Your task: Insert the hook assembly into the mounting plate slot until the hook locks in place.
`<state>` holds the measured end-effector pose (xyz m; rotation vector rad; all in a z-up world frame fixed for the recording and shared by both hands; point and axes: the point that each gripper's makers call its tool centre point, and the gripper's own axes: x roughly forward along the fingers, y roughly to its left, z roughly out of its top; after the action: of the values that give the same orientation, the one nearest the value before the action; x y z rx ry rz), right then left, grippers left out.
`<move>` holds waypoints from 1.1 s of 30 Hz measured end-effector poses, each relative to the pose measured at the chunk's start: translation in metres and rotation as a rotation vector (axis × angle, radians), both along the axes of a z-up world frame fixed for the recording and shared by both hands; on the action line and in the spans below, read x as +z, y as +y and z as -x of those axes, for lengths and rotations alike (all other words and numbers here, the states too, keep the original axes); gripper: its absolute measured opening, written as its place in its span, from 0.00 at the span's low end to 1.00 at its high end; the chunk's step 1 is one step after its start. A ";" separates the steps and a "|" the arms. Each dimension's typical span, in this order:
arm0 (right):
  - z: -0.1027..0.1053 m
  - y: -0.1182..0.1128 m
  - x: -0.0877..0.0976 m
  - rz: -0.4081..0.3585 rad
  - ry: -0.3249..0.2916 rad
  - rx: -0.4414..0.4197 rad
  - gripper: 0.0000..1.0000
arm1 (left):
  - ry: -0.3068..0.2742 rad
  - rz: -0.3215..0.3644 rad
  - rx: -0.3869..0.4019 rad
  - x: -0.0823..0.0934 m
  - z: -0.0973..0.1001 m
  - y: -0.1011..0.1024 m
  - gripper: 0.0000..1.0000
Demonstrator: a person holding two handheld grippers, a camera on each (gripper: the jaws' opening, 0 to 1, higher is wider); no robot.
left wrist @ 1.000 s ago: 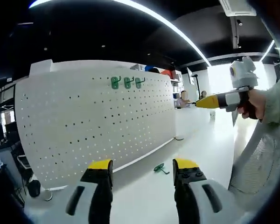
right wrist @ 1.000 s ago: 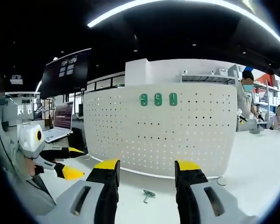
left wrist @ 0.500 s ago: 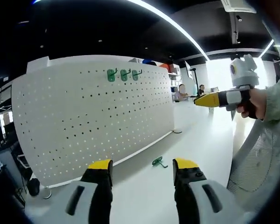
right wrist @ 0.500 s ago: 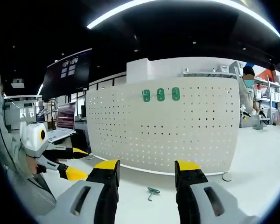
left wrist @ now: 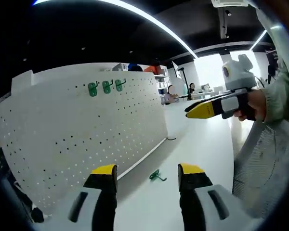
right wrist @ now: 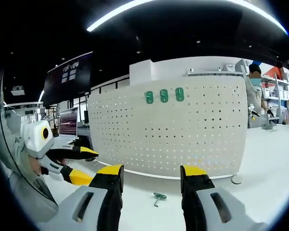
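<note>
Both claws hang open and empty; the left gripper (left wrist: 147,175) has swung closer along the pegboard (left wrist: 82,130). The loose green hook (left wrist: 156,175) lies on the table between its jaws, probably just ahead, and ahead of the right gripper (right wrist: 151,178) too, so pickup looks next.

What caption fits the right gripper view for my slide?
Open right gripper faces a loose green hook on the table before a pegboard carrying three hooks.

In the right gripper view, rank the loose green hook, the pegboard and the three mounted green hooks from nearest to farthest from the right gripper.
1. Loose green hook: on the table between the right gripper jaws.
2. Pegboard: upright behind it.
3. Three mounted green hooks: high on the pegboard, near its top edge.
</note>
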<state>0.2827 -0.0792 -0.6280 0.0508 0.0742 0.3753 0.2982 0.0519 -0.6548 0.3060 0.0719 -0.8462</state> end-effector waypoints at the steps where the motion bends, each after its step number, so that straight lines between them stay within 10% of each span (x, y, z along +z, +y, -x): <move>1: 0.000 0.000 0.000 -0.003 -0.001 -0.001 0.45 | -0.009 -0.011 -0.010 0.002 -0.004 -0.002 0.52; 15: -0.002 -0.008 0.001 -0.014 -0.003 -0.027 0.45 | -0.009 -0.183 -0.127 -0.016 -0.058 -0.013 0.43; 33: -0.004 -0.012 -0.006 0.014 0.019 -0.051 0.45 | 0.098 -0.384 -0.336 -0.098 -0.091 -0.067 0.20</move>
<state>0.2865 -0.0916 -0.6339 0.0425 0.0938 0.3232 0.3890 -0.0156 -0.7525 0.6497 0.2818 -1.1815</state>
